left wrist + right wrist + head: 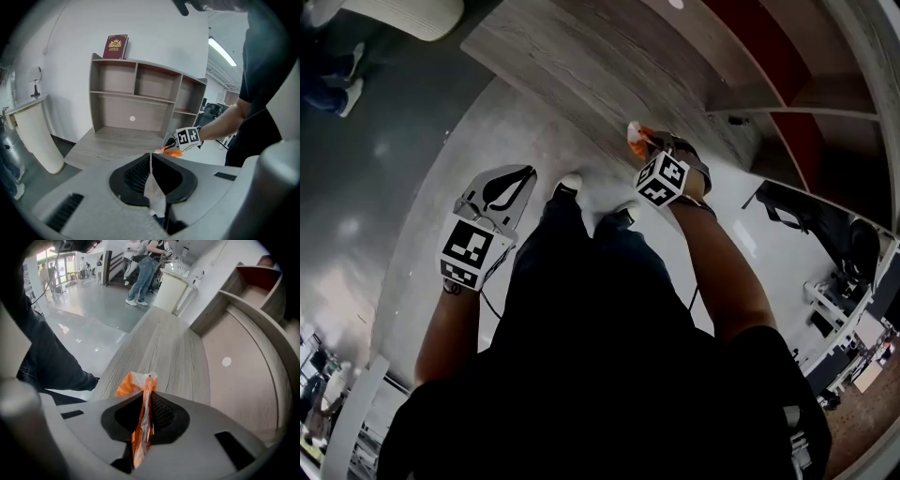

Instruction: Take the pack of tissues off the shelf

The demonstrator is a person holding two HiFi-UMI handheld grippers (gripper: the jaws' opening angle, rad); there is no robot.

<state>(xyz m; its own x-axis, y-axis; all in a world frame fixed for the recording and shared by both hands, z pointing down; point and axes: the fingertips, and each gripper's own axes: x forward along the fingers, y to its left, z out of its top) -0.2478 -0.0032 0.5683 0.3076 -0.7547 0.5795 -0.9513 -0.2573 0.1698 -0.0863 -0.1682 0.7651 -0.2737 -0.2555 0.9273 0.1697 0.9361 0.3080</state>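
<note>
Pale glossy floor [422,234] underfoot. Wooden shelf unit [140,98] stands against the white wall, its open compartments bare in the left gripper view. A broad wood-grain base board [164,348] runs out in front of it. A white ribbed column [37,140] leans at the board's left end. A dark red book [116,47] stands upright on the shelf top at its left corner. A few people stand well off across the room in the right gripper view. My left gripper [523,178] is held over the floor to the left of my legs, well apart from the shelf. Its jaws are pressed together at the tips. Only a thin pale sliver shows between them, and I cannot tell whether that is a thing or just the floor behind. My right gripper [149,380] points steeply down by the near edge of the base board, jaws clamped on the pack of tissues [140,394]. The pack is orange and white, pinched flat along one edge, with its free end sticking out past the jaw tips. It is out of the compartments, over the front edge of the board. Whether it touches the board, I cannot tell.
</note>
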